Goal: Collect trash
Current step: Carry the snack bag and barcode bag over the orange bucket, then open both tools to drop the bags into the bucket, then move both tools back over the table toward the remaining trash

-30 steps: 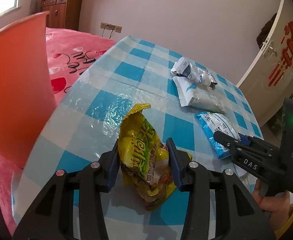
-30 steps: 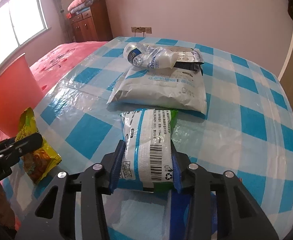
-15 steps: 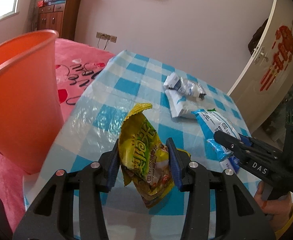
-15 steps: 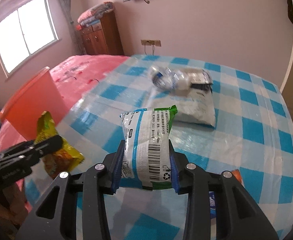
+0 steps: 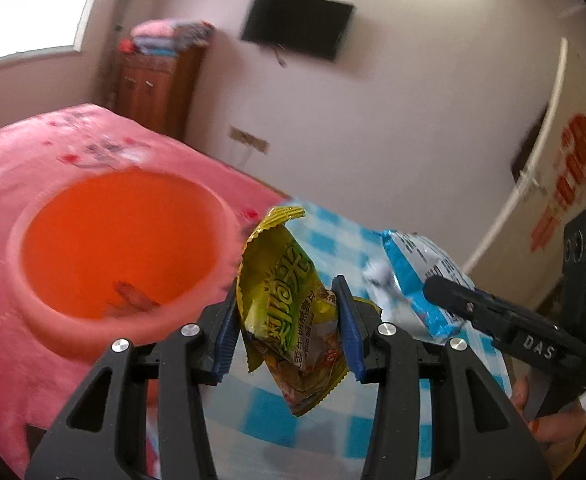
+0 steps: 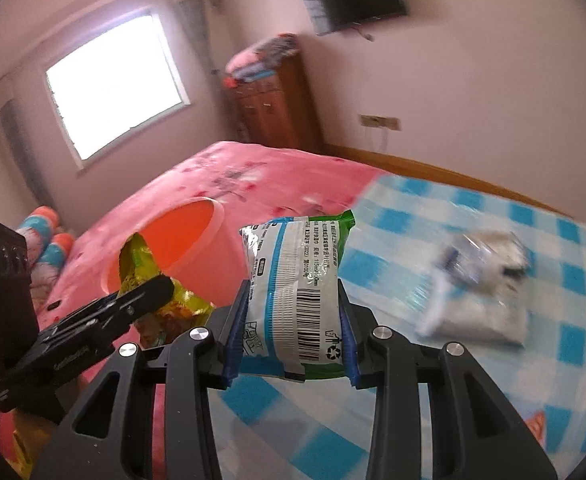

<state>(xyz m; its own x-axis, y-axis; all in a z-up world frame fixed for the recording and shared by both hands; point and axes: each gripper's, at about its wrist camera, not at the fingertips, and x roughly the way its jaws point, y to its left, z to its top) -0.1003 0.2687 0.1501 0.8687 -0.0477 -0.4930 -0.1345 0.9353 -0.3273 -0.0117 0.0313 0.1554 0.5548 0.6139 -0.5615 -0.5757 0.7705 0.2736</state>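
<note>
My left gripper (image 5: 287, 320) is shut on a yellow snack bag (image 5: 289, 300) and holds it in the air just right of the orange bin (image 5: 117, 240). My right gripper (image 6: 291, 328) is shut on a white, blue and green packet (image 6: 297, 284), also lifted above the checked table (image 6: 553, 320). The same packet (image 5: 417, 280) shows in the left wrist view, right of the yellow bag. The bin (image 6: 181, 236) stands to the left, beside the pink bed. A wrapper lies inside the bin.
A white bag (image 6: 481, 316) with a crushed bottle (image 6: 481, 256) on it lies on the table's far right. The pink bed (image 6: 253, 176) is behind the bin. A wooden cabinet (image 6: 277, 108) stands at the wall.
Both grippers have lifted their packets off the table and swung left toward the orange bin. The bin's opening has come into view.
</note>
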